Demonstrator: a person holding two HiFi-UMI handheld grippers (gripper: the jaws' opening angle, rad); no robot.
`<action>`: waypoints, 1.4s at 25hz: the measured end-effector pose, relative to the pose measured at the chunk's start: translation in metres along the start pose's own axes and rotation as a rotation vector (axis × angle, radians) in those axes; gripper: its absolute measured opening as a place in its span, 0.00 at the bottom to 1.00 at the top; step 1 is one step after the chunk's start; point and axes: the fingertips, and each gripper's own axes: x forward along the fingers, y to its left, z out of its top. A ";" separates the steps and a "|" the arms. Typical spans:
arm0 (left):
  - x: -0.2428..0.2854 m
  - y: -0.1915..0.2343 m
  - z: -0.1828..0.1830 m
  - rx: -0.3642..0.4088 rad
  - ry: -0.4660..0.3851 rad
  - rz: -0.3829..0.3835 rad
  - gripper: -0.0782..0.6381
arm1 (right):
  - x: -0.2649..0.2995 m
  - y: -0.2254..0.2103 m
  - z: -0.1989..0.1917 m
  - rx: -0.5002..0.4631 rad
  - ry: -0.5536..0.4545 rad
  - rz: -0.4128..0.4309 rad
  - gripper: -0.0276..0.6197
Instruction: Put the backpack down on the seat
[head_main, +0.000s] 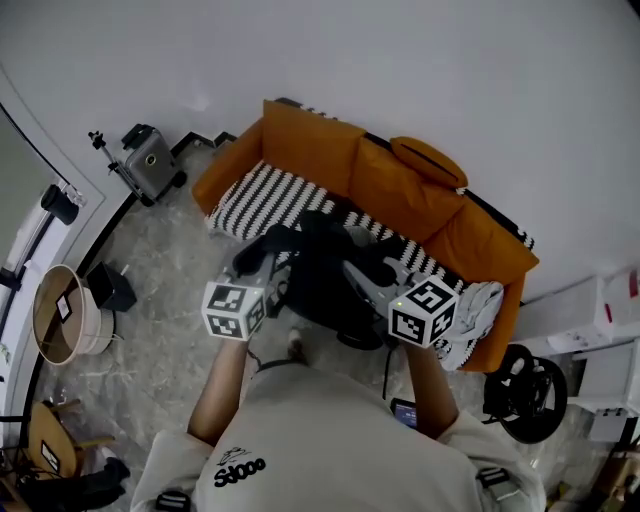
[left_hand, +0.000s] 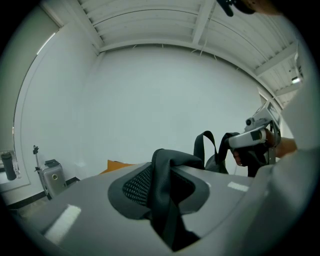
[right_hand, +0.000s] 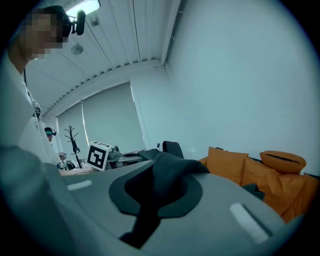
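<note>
Two claws share one load, a black backpack (head_main: 322, 282). At the far left of the head view a grey case (head_main: 152, 160) stands on the floor, well apart from the orange sofa (head_main: 400, 190). Next comes my left claw (head_main: 262, 268), marker cube uppermost. In the left gripper view its jaws are clamped on a black mesh strap (left_hand: 161, 172), which rises between them and folds over their top. In the centre, the backpack hangs between the two claws, over the front edge of the striped seat (head_main: 258, 200). I cannot tell whether its base touches the seat cover. To the right, my right claw (head_main: 378, 278) mirrors the left. In the right gripper view its jaws are closed tight on a second strap (right_hand: 167, 172), dark fabric bunched above the pads. Behind it, that view shows the sofa's back cushions, with a flat orange pillow (right_hand: 282, 161) lying on top of the backrest. At the far right of the head view a black wheel-shaped object (head_main: 525, 395) sits on the floor beside the sofa's end.
</note>
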 end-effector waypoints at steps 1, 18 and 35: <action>0.005 0.006 0.002 -0.001 0.000 -0.001 0.22 | 0.006 -0.004 0.003 -0.001 0.002 -0.001 0.06; 0.075 0.092 -0.012 -0.001 0.067 -0.046 0.22 | 0.105 -0.068 0.019 0.059 0.055 -0.035 0.06; 0.150 0.143 0.016 0.015 0.080 -0.102 0.23 | 0.158 -0.126 0.045 0.068 0.052 -0.061 0.06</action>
